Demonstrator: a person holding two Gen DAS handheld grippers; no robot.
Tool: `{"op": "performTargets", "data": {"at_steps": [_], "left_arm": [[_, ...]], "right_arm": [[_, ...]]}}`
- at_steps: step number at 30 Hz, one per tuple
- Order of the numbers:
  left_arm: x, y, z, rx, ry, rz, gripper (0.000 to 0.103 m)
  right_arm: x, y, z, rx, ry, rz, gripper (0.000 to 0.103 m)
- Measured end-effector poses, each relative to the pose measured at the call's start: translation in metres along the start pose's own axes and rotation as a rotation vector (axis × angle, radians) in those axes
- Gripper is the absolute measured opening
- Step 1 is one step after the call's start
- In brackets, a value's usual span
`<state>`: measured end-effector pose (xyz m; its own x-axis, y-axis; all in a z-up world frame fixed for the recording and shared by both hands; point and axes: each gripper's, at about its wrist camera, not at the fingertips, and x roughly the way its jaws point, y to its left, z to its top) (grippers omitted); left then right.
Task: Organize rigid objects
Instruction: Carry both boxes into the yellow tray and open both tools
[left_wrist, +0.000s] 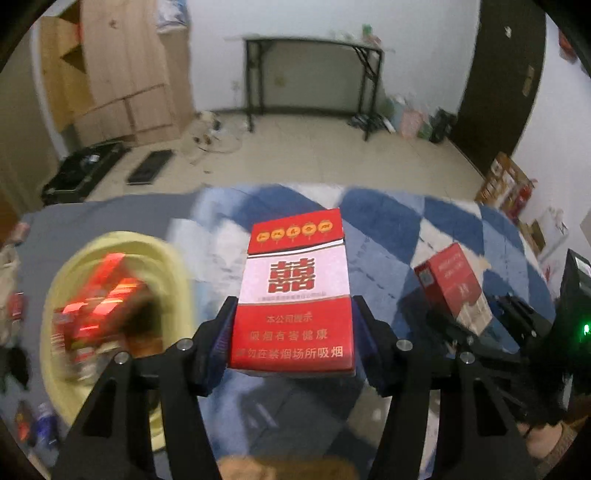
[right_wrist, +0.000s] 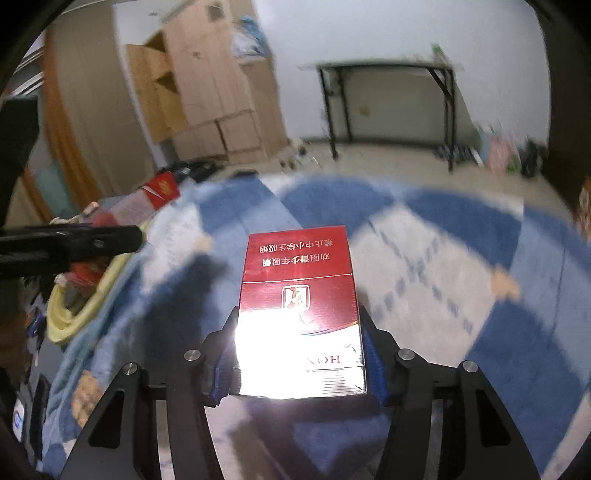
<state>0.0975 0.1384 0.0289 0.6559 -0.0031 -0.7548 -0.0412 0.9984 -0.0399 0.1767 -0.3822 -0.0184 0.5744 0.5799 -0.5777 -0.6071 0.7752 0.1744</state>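
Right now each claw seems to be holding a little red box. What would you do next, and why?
Probably swing the left gripper leftward over the yellow basin and release its red-and-white box there. The basin already holds similar red boxes, sits just left of that gripper, and both grippers are full; the right gripper grips a dark red box.

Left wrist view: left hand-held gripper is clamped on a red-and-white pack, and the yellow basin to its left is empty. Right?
Not quite. The left hand-held gripper is clamped on the red-and-white pack, and the yellow basin does sit to its left, but it is not empty: the left wrist view shows blurred red packs inside it.
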Motion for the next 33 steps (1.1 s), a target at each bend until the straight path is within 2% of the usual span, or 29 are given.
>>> {"op": "performTargets", "data": {"at_steps": [2,4,7,9,11,15,19,26,29,33], "left_arm": [[-0.031,0.018,0.0,-0.01,-0.049,0.031,0.061],[-0.063,0.055,-0.003,-0.037,-0.097,0.077,0.061],[-0.082,0.11,-0.014,-0.105,-0.116,0.135,0.061],[-0.073,0.146,-0.02,-0.159,-0.099,0.171,0.061],[-0.054,0.178,-0.028,-0.207,-0.047,0.174,0.061],[-0.027,0.218,-0.043,-0.294,-0.006,0.186,0.061],[0.006,0.235,-0.054,-0.314,0.046,0.184,0.061],[0.045,0.257,-0.06,-0.352,0.098,0.134,0.061],[0.055,0.26,-0.064,-0.352,0.113,0.122,0.061],[0.06,0.264,-0.068,-0.373,0.114,0.128,0.061]], "right_arm": [[-0.017,0.02,0.016,-0.024,-0.039,0.047,0.056],[-0.032,0.045,0.029,-0.06,-0.064,0.098,0.056],[-0.052,0.1,0.043,-0.154,-0.074,0.169,0.056],[-0.058,0.142,0.045,-0.214,-0.061,0.222,0.056],[-0.054,0.182,0.042,-0.249,-0.029,0.284,0.056],[-0.028,0.25,0.036,-0.367,0.036,0.32,0.056],[0.017,0.302,0.032,-0.489,0.119,0.316,0.056],[0.097,0.335,0.042,-0.532,0.219,0.262,0.056],[0.117,0.349,0.035,-0.53,0.241,0.243,0.056],[0.114,0.355,0.031,-0.518,0.201,0.232,0.057]]}}
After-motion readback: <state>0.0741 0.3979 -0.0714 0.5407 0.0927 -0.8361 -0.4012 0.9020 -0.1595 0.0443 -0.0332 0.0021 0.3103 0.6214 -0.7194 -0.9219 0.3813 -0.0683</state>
